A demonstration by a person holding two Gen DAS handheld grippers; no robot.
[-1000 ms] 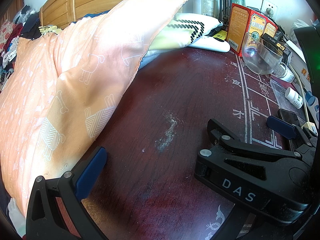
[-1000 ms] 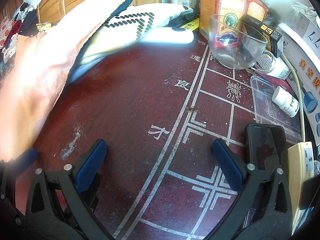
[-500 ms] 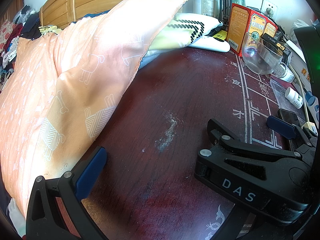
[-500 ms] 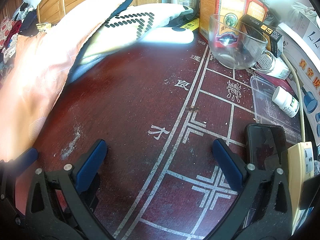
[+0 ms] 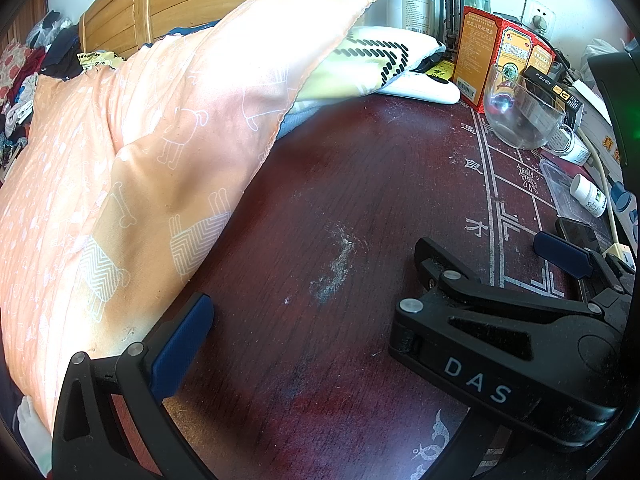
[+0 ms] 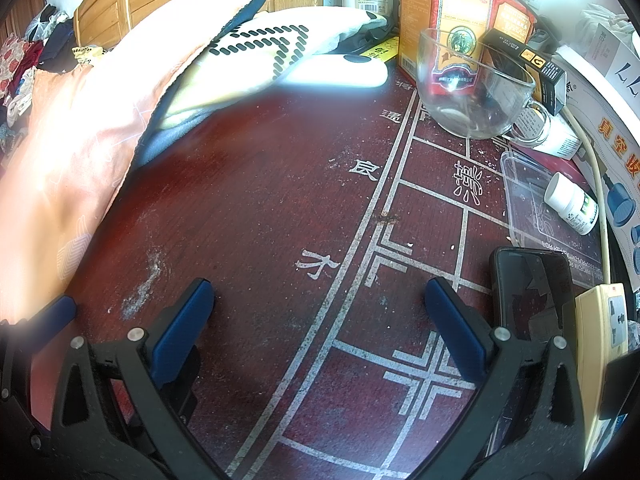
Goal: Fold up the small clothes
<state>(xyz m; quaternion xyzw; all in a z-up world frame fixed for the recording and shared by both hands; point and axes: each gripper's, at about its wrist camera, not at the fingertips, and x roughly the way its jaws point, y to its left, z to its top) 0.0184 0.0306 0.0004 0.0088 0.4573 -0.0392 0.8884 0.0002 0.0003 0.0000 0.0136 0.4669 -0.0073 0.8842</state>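
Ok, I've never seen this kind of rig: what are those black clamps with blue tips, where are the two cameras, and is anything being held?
They are two hand-held grippers, one per hand, each carrying a fisheye camera looking along its fingers. The right gripper is open and empty above the dark red table. The left gripper shows one blue pad; the right gripper's body blocks the other side, though it reads as open and empty. An orange pillow, glass cup, phone, pill bottle and red boxes are visible. No small clothes are on the table.
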